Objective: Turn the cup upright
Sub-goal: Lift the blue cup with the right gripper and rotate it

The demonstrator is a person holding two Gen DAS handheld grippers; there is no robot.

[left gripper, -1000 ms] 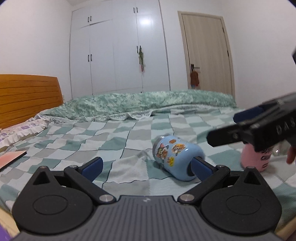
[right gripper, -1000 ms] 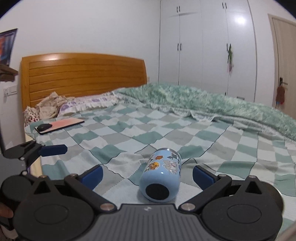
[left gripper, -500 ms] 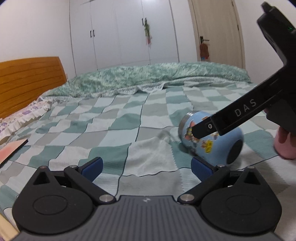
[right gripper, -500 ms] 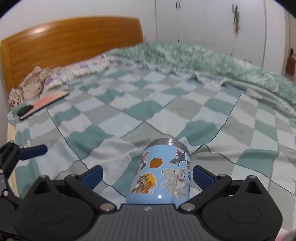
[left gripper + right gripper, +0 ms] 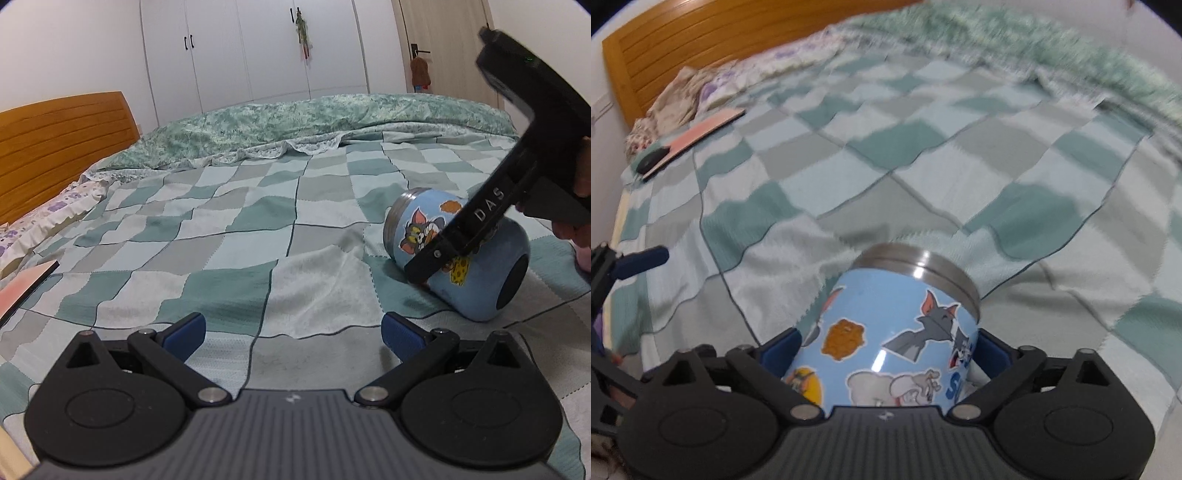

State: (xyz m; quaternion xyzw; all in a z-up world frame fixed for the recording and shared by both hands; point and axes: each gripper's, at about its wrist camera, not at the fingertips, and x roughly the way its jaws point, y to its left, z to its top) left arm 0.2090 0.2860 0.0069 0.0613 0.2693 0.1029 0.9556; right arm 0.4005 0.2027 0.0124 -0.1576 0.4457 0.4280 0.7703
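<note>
The cup (image 5: 458, 254) is a squat, glossy light-blue cylinder with a brushed steel rim band and cartoon cat-and-mouse stickers round its wall. It lies on its side on the bed (image 5: 258, 221), long axis level, steel mouth toward the far green quilt (image 5: 314, 118) and dark round base toward the near edge. The right gripper (image 5: 886, 350) straddles it, blue pads on either flank; the jaws appear clenched on the cup, though that view is motion-blurred. The left gripper (image 5: 291, 328) hovers well apart to the cup's left, jaws released and wide. The checked bedspread is soft, napped cloth in teal, grey and pale blue squares. A slatted wooden headboard (image 5: 55, 147) stands behind.
</note>
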